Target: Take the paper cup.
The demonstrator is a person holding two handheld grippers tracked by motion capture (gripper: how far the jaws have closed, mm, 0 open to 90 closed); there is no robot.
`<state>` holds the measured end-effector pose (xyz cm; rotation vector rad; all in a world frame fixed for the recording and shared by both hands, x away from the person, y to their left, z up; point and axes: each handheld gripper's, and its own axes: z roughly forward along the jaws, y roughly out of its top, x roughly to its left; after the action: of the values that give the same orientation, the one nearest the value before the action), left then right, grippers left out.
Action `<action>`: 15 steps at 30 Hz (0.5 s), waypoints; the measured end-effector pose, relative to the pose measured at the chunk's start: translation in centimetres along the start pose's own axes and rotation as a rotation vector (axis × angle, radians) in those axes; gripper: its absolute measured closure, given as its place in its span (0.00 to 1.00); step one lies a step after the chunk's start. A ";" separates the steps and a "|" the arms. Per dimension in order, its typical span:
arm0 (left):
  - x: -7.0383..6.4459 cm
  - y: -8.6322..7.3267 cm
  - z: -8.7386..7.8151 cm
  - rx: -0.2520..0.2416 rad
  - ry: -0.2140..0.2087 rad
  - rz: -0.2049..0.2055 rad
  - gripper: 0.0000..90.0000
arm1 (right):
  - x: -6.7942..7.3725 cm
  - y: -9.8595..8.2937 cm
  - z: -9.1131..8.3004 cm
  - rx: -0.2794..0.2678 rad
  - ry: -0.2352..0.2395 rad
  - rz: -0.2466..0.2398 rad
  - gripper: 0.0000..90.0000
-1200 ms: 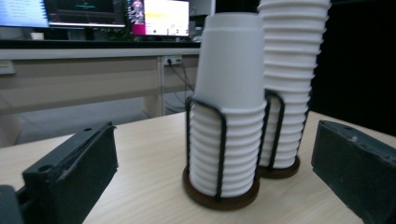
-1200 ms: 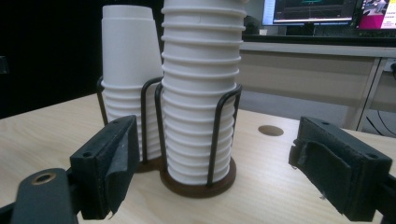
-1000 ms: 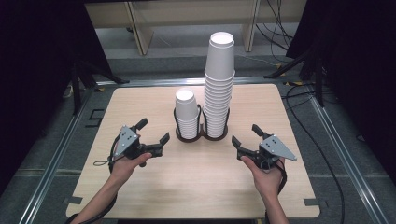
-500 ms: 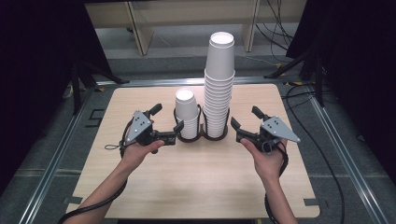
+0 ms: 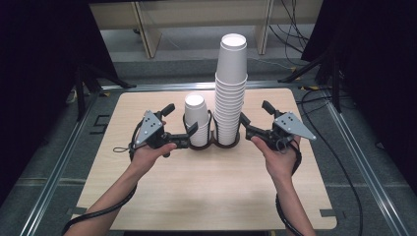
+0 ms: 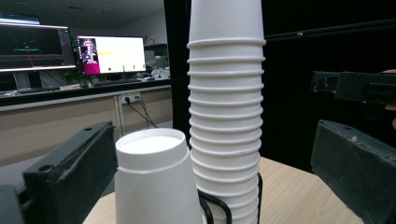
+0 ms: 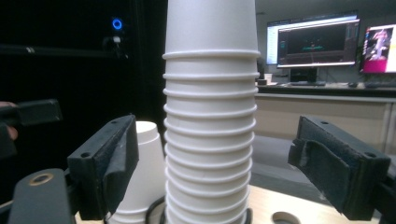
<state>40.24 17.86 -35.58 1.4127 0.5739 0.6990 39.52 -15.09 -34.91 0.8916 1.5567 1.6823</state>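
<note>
— Jaws spread on both sides? Start left of the black wire holder (image 5: 212, 142).
— Yes. Left gripper (image 5: 181, 125) straddles the short cup stack (image 5: 196, 118), standing upright in the holder's left ring.
— And right of it?
— Right gripper (image 5: 255, 119), also gaping, faces the tall cup stack (image 5: 231, 93) on the counter (image 5: 206, 187); each hand is nearest its own stack.

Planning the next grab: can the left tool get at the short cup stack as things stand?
Probably yes. The left tool is open beside the short cup stack, its jaws either side of it in the left gripper view, nothing between; the tall stack stands behind.
</note>
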 end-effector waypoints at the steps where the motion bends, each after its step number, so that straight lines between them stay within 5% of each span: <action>1: -0.2 0.3 0.4 0.004 -0.004 -0.001 0.00 | 0.0 0.5 0.4 -0.004 0.007 -0.024 0.16; 10: -0.5 0.9 3.0 0.011 -0.029 0.024 0.00 | 0.7 3.4 1.7 -0.073 -0.010 -0.064 0.16; 15: -1.0 1.4 4.9 0.026 -0.068 0.077 0.00 | 1.0 5.3 2.4 -0.101 0.006 -0.061 0.16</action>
<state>43.01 13.81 -33.79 1.4835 0.4791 0.7038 40.90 -13.32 -29.41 0.7806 1.4739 1.7051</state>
